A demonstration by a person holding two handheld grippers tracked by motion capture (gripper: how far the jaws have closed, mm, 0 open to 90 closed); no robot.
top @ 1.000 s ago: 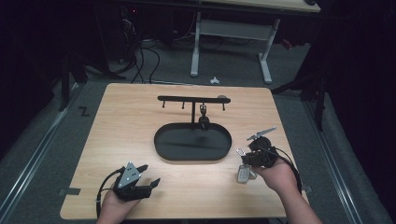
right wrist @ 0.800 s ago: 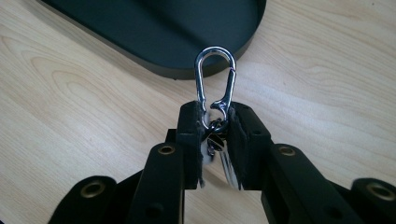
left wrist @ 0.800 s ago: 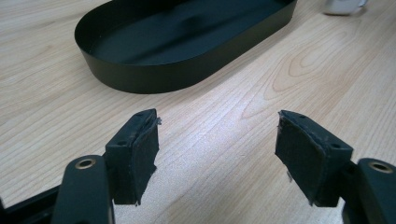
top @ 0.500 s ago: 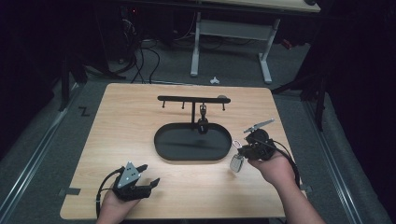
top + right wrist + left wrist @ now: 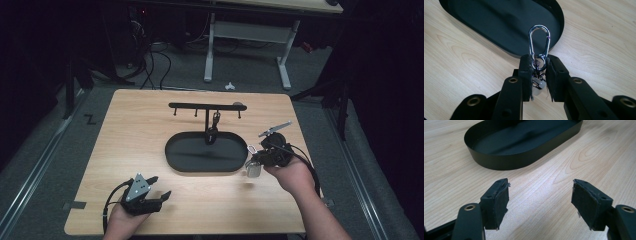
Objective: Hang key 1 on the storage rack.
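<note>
My right gripper (image 5: 539,72) is shut on a keychain: a silver carabiner (image 5: 539,41) sticks up from between its pads and a pale tag (image 5: 537,87) hangs below. In the high view the right gripper (image 5: 260,156) is lifted just off the right end of the black oval tray (image 5: 172,147), with the pale tag (image 5: 253,170) dangling under it. A black hook rack (image 5: 206,106) rises behind the tray, with a dark keychain (image 5: 212,131) hanging from it. My left gripper (image 5: 157,187) rests near the table's front left edge, open and empty. Its pads (image 5: 497,201) stand wide apart facing the tray (image 5: 499,161).
The wooden table (image 5: 135,125) has bare room on its left half and along the front. Behind it stand a white desk frame (image 5: 245,35) and loose cables (image 5: 150,60) on the grey floor.
My right gripper has risen off the table with the keychain and moved left and back toward the tray's right end. The left gripper has stayed where it was.
</note>
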